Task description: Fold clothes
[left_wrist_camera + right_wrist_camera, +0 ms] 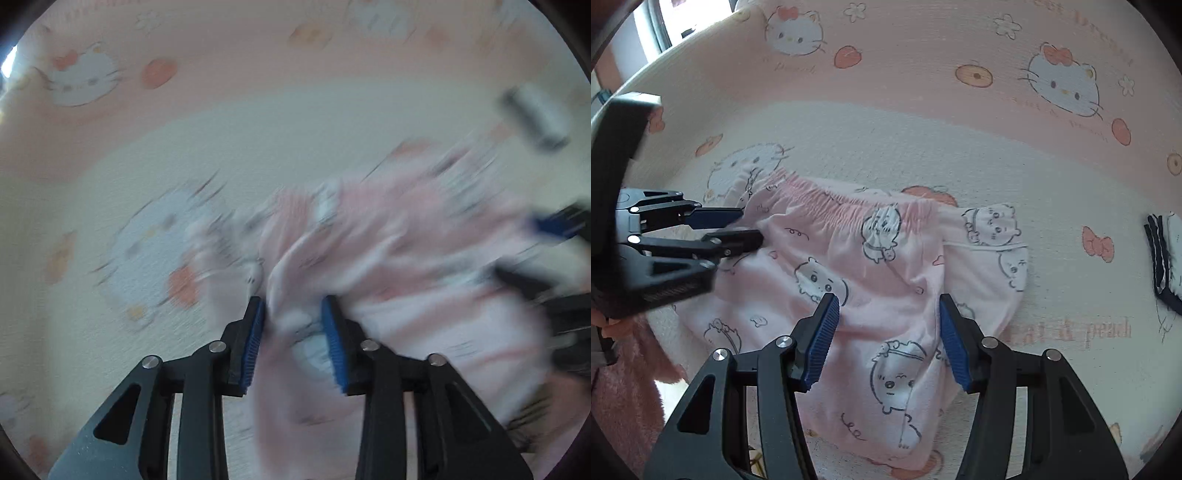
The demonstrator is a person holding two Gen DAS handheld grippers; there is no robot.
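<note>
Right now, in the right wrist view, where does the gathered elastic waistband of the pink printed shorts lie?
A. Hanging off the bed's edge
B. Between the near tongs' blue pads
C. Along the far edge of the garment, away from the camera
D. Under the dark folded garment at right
C: the waistband runs along the far edge of the pink shorts, beyond the blue pads.

The left wrist view is smeared: the pink shorts [388, 258] are streaks, their print unreadable, and whether the left hand-held gripper [295, 332] pinches the cloth cannot be told. A grey object [535, 114] at far right is too blurred to name. In the right wrist view, a dark-edged folded garment [1167, 258] is cut off by the right edge.
</note>
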